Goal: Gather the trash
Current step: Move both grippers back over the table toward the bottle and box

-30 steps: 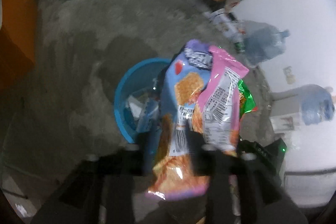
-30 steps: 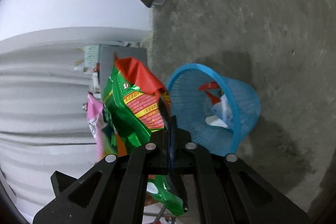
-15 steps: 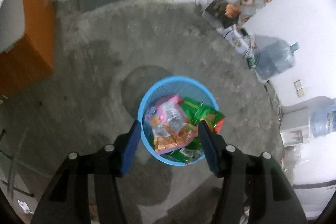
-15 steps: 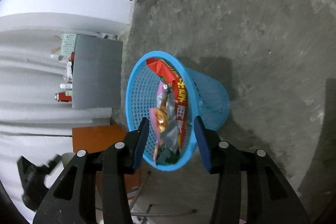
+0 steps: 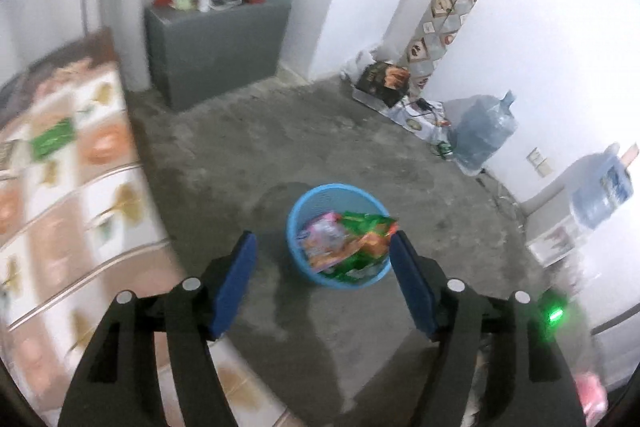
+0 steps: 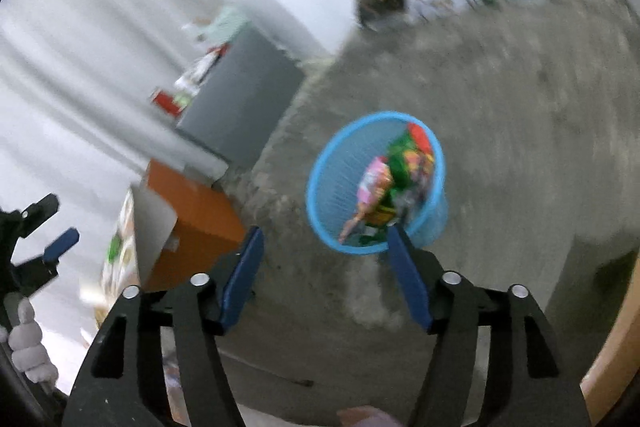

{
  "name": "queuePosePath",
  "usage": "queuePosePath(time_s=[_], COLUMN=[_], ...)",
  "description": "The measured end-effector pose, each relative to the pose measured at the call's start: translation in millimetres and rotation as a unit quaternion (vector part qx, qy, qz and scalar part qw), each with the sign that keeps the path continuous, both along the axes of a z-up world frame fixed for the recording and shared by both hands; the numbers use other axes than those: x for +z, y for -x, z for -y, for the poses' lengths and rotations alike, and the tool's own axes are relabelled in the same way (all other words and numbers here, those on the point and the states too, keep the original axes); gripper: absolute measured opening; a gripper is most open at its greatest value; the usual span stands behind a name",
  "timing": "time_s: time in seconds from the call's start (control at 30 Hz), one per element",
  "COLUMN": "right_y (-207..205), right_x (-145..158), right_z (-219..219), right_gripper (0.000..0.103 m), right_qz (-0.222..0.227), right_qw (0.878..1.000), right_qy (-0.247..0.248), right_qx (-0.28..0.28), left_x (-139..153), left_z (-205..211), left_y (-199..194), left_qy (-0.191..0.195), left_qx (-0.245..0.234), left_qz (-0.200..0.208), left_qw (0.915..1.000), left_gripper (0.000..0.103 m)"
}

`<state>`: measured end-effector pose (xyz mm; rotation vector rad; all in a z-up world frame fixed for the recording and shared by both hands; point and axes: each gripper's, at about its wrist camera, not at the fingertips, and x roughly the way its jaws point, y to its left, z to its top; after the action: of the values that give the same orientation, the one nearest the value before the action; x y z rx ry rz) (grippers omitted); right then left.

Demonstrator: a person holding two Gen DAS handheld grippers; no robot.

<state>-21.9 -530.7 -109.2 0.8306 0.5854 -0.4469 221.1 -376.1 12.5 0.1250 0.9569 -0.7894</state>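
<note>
Left gripper (image 5: 323,259) fingers spread and just been widening, nothing between them. Blue basket (image 5: 297,227) sits on the concrete floor (image 5: 240,147), snack wrappers (image 5: 348,243) piled inside. Right gripper (image 6: 325,255) likewise spread, just opening, empty.

My bin (image 5: 298,227) is blue plastic mesh, the wrappers (image 5: 352,243) glossy foil, the floor (image 5: 240,155) rough matt concrete.

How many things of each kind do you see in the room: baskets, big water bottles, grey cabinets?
Blue basket: 1
Big water bottles: 2
Grey cabinet: 1
Total: 4
</note>
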Motion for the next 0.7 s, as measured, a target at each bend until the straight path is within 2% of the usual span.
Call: queuePosePath(time_s=[0.1,0.17,0.23,0.33,0.5,0.63,0.7], right_y=[3.1,4.9,6.6,-0.9,-8.8,-16.6,-21.0], right_x=[34.3,48.5,57.0,60.4,73.1,85.7,87.2], right_z=[-32.6,-49.6,-62.8,-78.7,-113.7,-148.3,-159.2], right_gripper=[0.083,0.095,0.095,0.095,0.095,0.095,0.095], right_qz=[-0.001,0.000,0.011,-0.001,-0.021,-0.030,-0.032], right_qw=[0.997,0.994,0.992,0.991,0.983,0.971,0.967], right_qy=[0.076,0.109,0.121,0.126,0.170,0.223,0.230], right_qx=[0.016,0.017,0.028,0.039,0.060,0.083,0.102], left_x=[2.9,3.1,3.9,2.5,-3.0,-5.9,-5.3], left_z=[-48.9,-78.5,-116.3,-160.6,-219.0,-263.3,-283.8], left_y=[17.4,25.5,35.7,49.0,69.6,84.1,89.7], left_qy=[0.001,0.010,0.019,0.018,0.025,0.034,0.044], left_qx=[0.024,0.047,0.086,0.138,0.179,0.207,0.220], left_qz=[0.001,-0.002,0.005,0.018,0.024,0.028,0.031], left_qw=[0.9997,0.9988,0.9962,0.9902,0.9832,0.9773,0.9740], left_gripper=[0.068,0.069,0.072,0.072,0.072,0.072,0.073])
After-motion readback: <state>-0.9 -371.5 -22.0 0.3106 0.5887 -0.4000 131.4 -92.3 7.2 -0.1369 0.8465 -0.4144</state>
